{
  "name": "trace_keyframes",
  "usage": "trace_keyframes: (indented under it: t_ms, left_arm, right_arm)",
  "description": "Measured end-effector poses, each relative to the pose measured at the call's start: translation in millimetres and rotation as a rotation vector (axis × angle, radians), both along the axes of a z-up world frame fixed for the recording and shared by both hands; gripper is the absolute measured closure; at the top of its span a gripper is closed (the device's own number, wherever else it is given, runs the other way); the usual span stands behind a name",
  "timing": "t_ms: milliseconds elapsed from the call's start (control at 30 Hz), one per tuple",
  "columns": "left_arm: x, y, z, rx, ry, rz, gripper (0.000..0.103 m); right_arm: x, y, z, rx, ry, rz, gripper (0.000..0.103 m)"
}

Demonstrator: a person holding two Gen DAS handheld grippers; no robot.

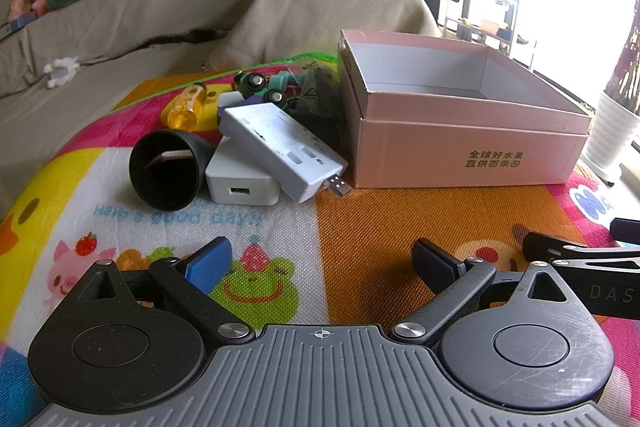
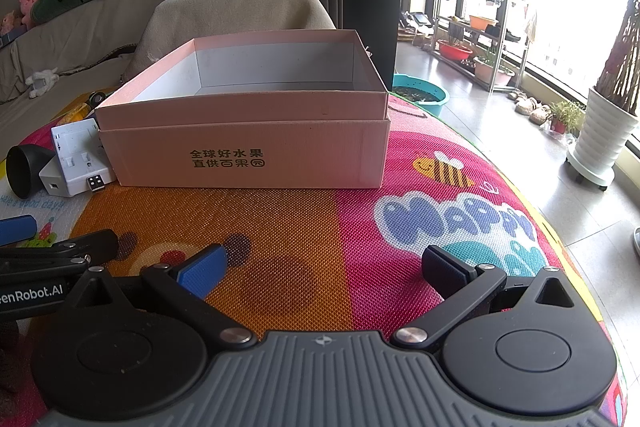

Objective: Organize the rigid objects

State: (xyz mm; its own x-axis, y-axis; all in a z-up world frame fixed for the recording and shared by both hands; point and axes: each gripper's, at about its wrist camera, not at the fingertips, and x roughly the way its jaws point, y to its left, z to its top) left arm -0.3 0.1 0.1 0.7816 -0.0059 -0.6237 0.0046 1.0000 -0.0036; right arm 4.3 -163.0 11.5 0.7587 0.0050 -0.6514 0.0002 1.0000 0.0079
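Note:
An open pink cardboard box (image 1: 472, 155) (image 2: 248, 155) stands on a colourful play mat (image 1: 360, 227) (image 2: 320, 219). Left of it lies a pile: a white USB adapter (image 1: 280, 147) (image 2: 80, 155), a white charger cube (image 1: 240, 183), a black cone-shaped cup (image 1: 168, 171) (image 2: 24, 167) on its side, an orange bottle (image 1: 188, 107) and a green toy car (image 1: 260, 87). My left gripper (image 1: 324, 263) is open and empty, short of the pile. My right gripper (image 2: 324, 267) is open and empty, in front of the box.
A covered sofa (image 1: 100, 39) with cushions and soft toys runs behind the mat. A cloth-draped seat (image 1: 328, 15) stands behind the box. To the right are tiled floor, a white plant pot (image 2: 604, 139), a teal basin (image 2: 424, 95) and a shelf rack (image 2: 480, 31).

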Motion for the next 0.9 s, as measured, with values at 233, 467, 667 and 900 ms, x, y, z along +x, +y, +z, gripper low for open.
trace_keyframes:
  t_ms: [233,467,667,900]
  left_arm:
    - [0.0,0.1,0.0,-0.001,0.0,0.0,0.003]
    - [0.0,0.1,0.0,-0.001,0.0,0.0,0.003]
    - [-0.6,-2.0,-0.1,0.001,0.0,0.0,0.003]
    - [-0.6,-2.2,-0.2,0.004,0.0,0.0,0.003]
  right_arm:
    - [-0.1,-0.1,0.0,0.0,0.0,0.0,0.0]
    - [-0.1,0.0,0.2,0.0,0.0,0.0,0.0]
    - [-0.1,0.1,0.4,0.0,0.0,0.0,0.0]
    - [-0.3,-0.5,0.3,0.0,0.0,0.0,0.0]
